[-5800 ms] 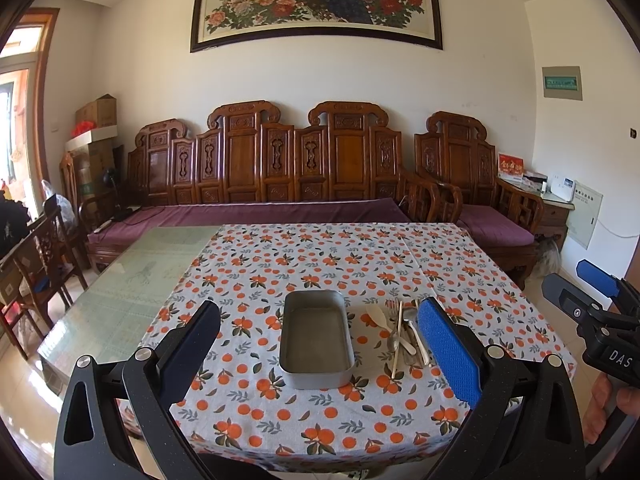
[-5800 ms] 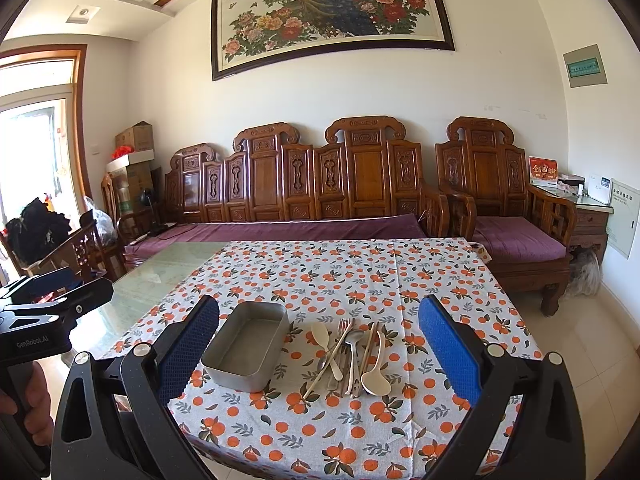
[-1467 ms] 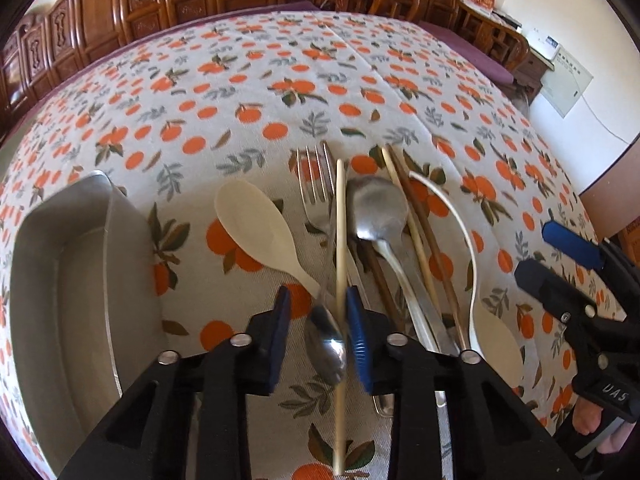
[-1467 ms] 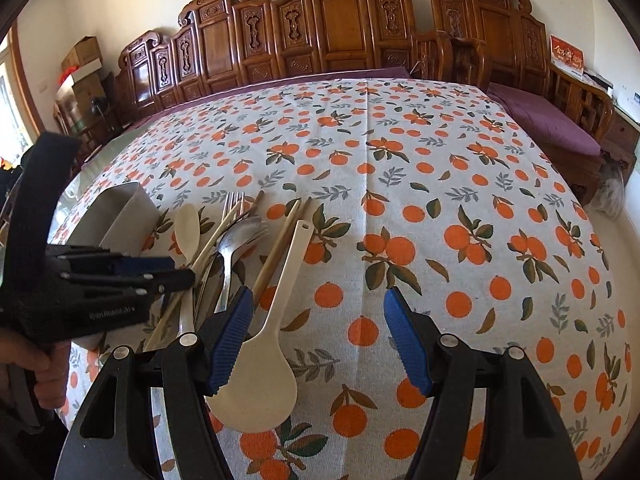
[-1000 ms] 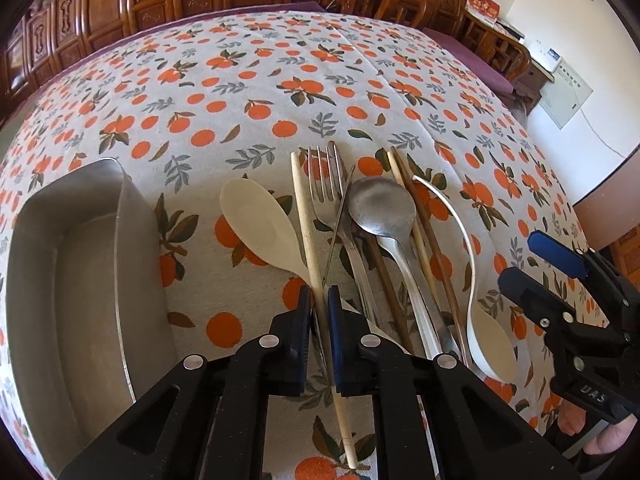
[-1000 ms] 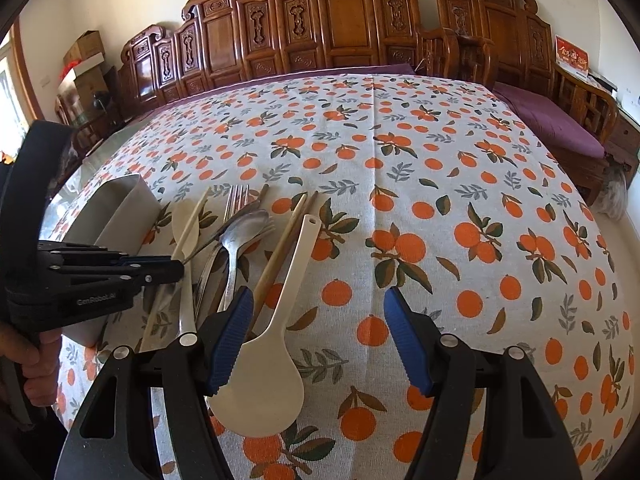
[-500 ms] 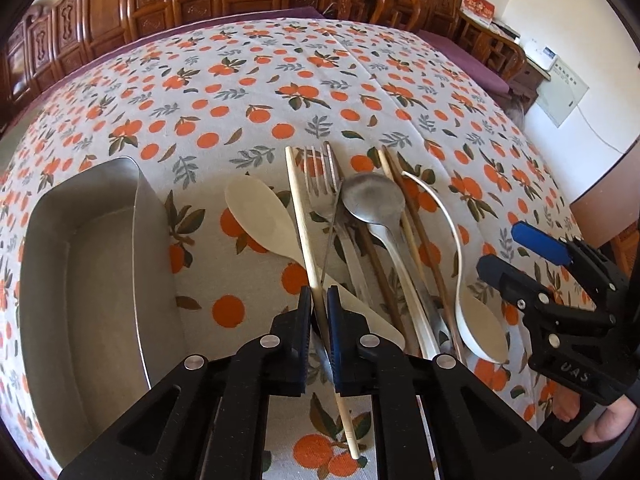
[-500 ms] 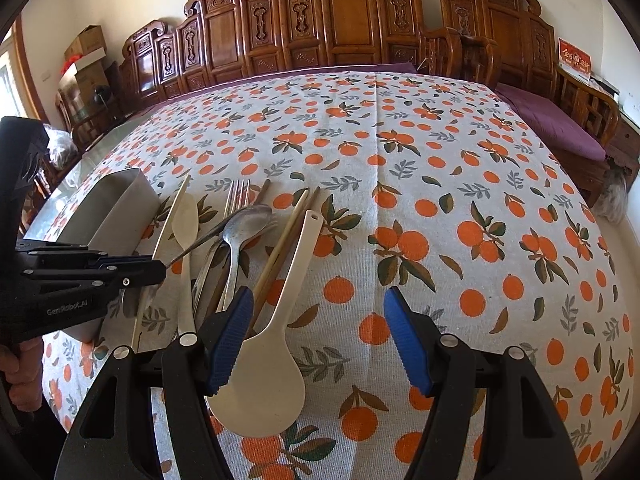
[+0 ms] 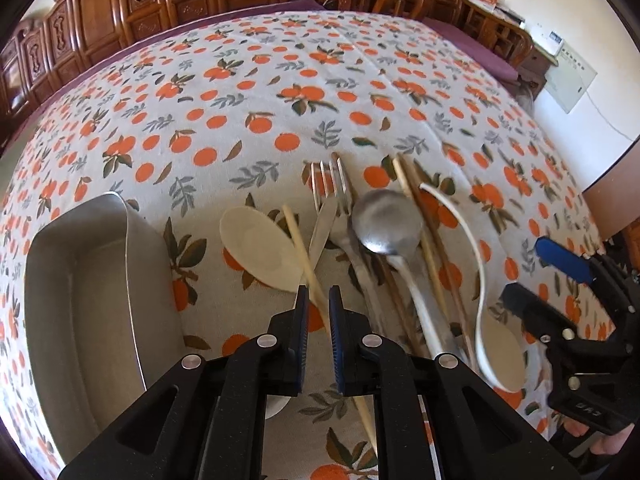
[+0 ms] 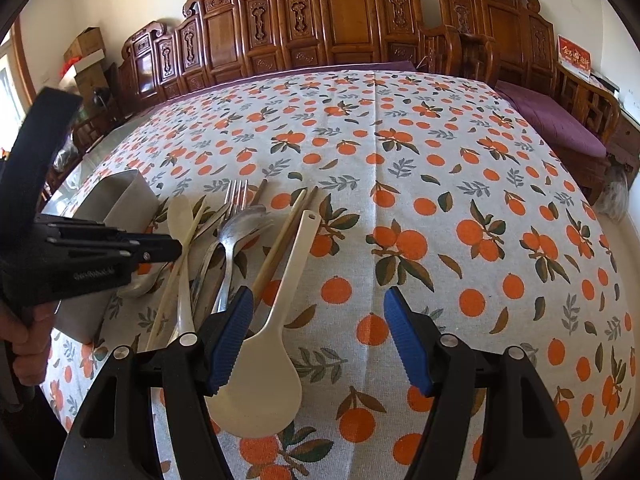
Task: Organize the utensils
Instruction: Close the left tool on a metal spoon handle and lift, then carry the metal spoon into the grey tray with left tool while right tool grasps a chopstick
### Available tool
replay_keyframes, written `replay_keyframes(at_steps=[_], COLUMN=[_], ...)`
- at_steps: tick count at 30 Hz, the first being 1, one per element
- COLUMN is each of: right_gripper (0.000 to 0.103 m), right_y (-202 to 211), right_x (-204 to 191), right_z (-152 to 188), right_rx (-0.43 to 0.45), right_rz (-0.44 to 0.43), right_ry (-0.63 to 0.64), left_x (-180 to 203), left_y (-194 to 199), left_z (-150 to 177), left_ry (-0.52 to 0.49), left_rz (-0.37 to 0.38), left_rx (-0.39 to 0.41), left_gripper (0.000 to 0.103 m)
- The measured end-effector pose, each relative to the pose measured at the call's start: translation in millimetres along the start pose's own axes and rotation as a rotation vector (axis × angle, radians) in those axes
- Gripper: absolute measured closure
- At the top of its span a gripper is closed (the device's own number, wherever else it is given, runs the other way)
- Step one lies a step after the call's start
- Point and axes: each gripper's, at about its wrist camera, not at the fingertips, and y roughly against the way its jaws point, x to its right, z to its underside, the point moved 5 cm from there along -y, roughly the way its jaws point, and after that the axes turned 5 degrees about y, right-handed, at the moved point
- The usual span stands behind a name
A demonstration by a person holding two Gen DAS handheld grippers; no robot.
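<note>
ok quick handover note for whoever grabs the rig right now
Left tongs: shut on a light chopstick, its far end lifted over the cream spoon.
Right tongs: open, empty, over the white rice paddle.
Metal tray: nothing in it, left of the pile.
Done: nothing in the tray.
Left: the chopstick, then fork, metal spoon and the rest.

Both grippers are black plastic frames with round silver screws at the joints. The left gripper (image 9: 318, 308) and right gripper (image 10: 319, 312) carry ribbed blue finger pads (image 10: 234, 334). Bare skin shows on the left hand (image 10: 30, 354).
</note>
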Motion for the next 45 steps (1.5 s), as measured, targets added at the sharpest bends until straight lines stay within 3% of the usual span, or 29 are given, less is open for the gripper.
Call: replay_keyframes(at_steps=[3, 7, 13, 15, 17, 20, 28, 38, 45], right_gripper=[0.033, 0.033, 0.033, 0.033, 0.033, 0.033, 0.036, 0.041, 0.06], right_y=[-1, -1, -1, -1, 0, 0, 5, 16, 15], right_x=[-1, 2, -2, -1, 0, -3, -25, -62, -97], right_z=[1, 0, 0, 0, -1, -2, -2, 4, 12], right_rx=[-0.003, -0.001, -0.002, -0.004, -0.003, 0.001, 0.009, 0.017, -0.007], right_rz=[0.004, -0.003, -0.001, -0.002, -0.004, -0.01, -0.054, -0.094, -0.156], right_ry=[0.009, -0.007, 0.008, 0.005, 0.001, 0.001, 0.022, 0.07, 0.115], left_x=[-6, -15, -11, -10, -8, -6, -8, -19, -39], left_y=[3, 1, -10, -11, -11, -9, 29, 80, 97], left_z=[3, 8, 8, 7, 6, 9, 14, -6, 15], left_ry=[-0.005, -0.026, -0.056, -0.063, -0.068, -0.075, -0.033, 0.015, 0.041], left_rz=[-0.023, -0.049, -0.044, -0.049, -0.027, -0.009, 0.024, 0.029, 0.028], left_rx=[0.008, -0.026, -0.051, -0.052, -0.061, -0.064, 0.047, 0.183, 0.201], left_gripper=[0.094, 0.085, 0.085, 0.09, 0.101, 0.101, 0.101, 0.101, 0.101])
